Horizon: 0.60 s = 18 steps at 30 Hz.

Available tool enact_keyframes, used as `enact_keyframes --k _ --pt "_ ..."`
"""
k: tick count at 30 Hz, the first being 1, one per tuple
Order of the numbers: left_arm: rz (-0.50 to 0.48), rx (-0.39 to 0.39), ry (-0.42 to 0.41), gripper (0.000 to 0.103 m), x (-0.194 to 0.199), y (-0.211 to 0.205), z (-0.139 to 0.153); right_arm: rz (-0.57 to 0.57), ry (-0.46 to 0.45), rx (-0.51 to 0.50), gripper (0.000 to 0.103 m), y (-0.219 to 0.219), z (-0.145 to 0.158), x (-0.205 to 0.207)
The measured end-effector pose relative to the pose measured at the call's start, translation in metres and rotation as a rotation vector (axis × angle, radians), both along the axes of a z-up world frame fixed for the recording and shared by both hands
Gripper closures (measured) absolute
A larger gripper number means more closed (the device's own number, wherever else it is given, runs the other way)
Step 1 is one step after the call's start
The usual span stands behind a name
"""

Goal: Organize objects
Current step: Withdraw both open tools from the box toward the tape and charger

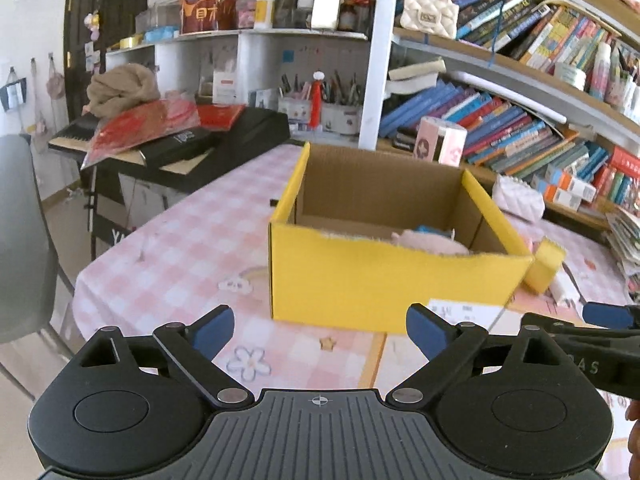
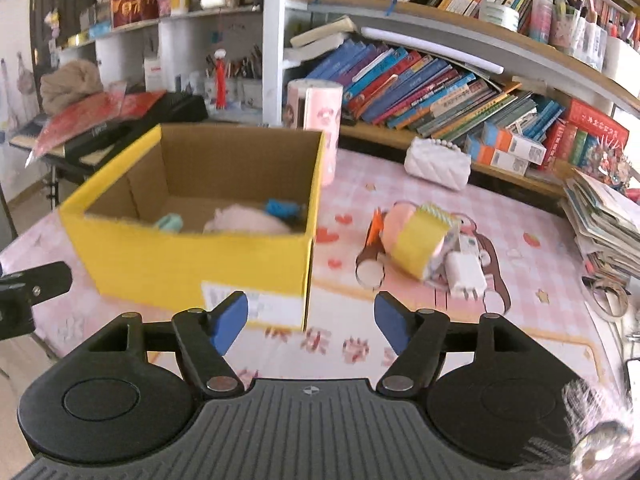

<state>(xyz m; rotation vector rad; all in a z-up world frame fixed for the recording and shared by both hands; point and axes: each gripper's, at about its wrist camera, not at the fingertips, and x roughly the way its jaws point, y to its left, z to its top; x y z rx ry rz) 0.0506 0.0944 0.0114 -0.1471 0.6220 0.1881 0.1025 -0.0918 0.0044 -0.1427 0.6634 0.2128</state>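
A yellow cardboard box (image 1: 380,280) stands open on the pink checked table; it also shows in the right wrist view (image 2: 192,264). Inside lie a pink plush toy (image 2: 248,220), a blue item (image 2: 282,208) and a teal item (image 2: 170,222). To the box's right lie a yellow tape roll (image 2: 420,240), a white charger plug (image 2: 466,272) and a pink ball (image 2: 396,224). My left gripper (image 1: 320,334) is open and empty just in front of the box. My right gripper (image 2: 312,322) is open and empty near the box's right front corner.
A white quilted purse (image 2: 438,164) and a pink cylinder (image 2: 316,108) stand behind on the table. Bookshelves (image 2: 440,92) line the back. A stack of papers (image 2: 604,220) sits at the right edge. A black keyboard case (image 1: 180,144) with red bags is at the left.
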Motion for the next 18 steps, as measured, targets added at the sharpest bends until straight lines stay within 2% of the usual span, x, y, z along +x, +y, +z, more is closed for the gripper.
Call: enact_keyframes --k 9,18 --pt "-0.035 0.023 0.029 0.008 -0.023 -0.009 -0.006 0.024 0.032 -0.029 0.028 0.004 -0.01 -0.033" --pt "-0.11 0.044 0.092 0.007 -0.032 -0.02 -0.014 -0.044 0.057 -0.039 0.02 -0.007 -0.018 -0.052"
